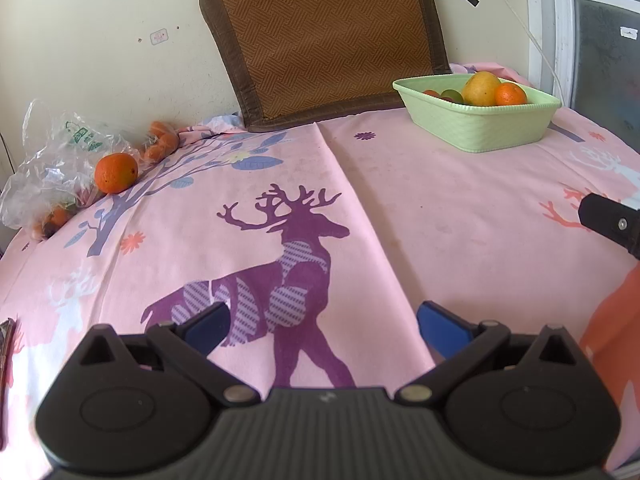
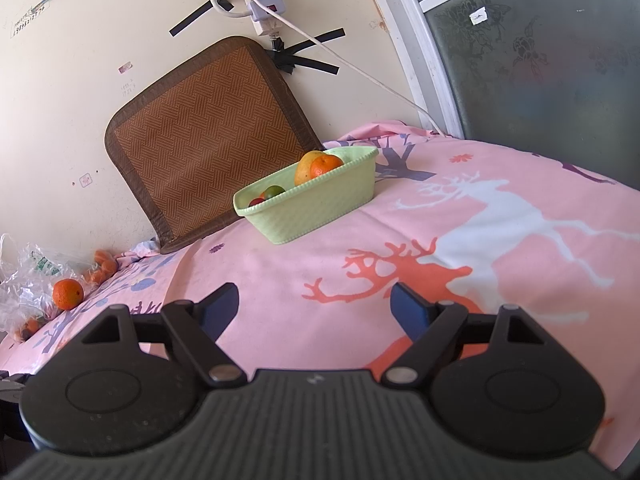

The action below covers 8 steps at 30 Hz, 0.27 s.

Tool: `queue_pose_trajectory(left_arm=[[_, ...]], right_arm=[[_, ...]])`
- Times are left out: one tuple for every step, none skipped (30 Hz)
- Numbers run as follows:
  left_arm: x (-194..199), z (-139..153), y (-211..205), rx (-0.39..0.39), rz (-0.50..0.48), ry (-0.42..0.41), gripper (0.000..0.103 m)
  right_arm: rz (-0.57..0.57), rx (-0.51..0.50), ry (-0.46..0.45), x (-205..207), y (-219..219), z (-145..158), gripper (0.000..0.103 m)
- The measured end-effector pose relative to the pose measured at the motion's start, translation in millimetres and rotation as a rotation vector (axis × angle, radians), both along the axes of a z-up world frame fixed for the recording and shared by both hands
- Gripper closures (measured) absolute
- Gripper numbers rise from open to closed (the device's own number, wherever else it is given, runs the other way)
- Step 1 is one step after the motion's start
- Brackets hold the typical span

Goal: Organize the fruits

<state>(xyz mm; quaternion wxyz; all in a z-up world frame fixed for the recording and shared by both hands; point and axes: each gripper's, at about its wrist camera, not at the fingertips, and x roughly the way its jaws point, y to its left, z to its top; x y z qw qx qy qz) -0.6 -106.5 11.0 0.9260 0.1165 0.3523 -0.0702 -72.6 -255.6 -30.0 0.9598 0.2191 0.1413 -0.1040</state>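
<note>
A light green basket (image 1: 480, 130) stands at the far right of the pink cloth and holds a yellow mango (image 1: 480, 88), an orange (image 1: 511, 95) and small red and green fruits. In the right wrist view the basket (image 2: 312, 210) is straight ahead. A loose orange (image 1: 116, 173) lies at the far left by a clear plastic bag (image 1: 52, 160) with more small oranges; it also shows in the right wrist view (image 2: 68, 294). My left gripper (image 1: 322, 326) is open and empty above the purple deer print. My right gripper (image 2: 316, 310) is open and empty, short of the basket.
A brown woven mat (image 1: 324, 40) leans on the wall behind the table. Small oranges (image 1: 162, 144) lie by the wall. A power strip and cable (image 2: 264, 4) hang on the wall. A window frame (image 2: 424, 52) bounds the right side. A tip of the right gripper (image 1: 612, 222) shows at the right edge.
</note>
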Motion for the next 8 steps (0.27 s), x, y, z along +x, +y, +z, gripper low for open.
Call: queue_pose_trajectory(left_arm=[[0.0, 0.0, 0.1, 0.000, 0.000, 0.000, 0.000], [0.0, 0.4, 0.0, -0.001, 0.000, -0.002, 0.000], [0.2, 1.1, 0.4, -0.002, 0.000, -0.005, 0.000], [0.0, 2.0, 0.7, -0.003, -0.001, -0.010, 0.000], [-0.6, 3.1, 1.0, -0.004, -0.004, -0.017, 0.000], [-1.6, 4.7, 0.9, -0.005, -0.005, -0.027, 0.000], [-2.2, 5.8, 1.1, -0.008, -0.006, -0.034, 0.000], [-2.9, 7.3, 0.7, -0.013, -0.010, -0.038, 0.000]], right_arm=[[-0.001, -0.001, -0.001, -0.1, 0.1, 0.0, 0.018], [-0.001, -0.002, -0.002, -0.2, 1.4, -0.2, 0.018], [-0.002, -0.004, -0.003, -0.1, 2.2, -0.1, 0.018], [-0.003, -0.008, -0.005, -0.4, 2.8, 0.1, 0.018], [-0.004, -0.016, -0.009, -0.8, 4.1, 0.7, 0.018], [-0.004, -0.025, -0.014, -1.4, 5.3, 1.2, 0.018], [-0.003, -0.034, -0.019, -1.8, 7.2, 2.0, 0.018], [0.000, -0.042, -0.025, -2.2, 8.7, 2.8, 0.018]])
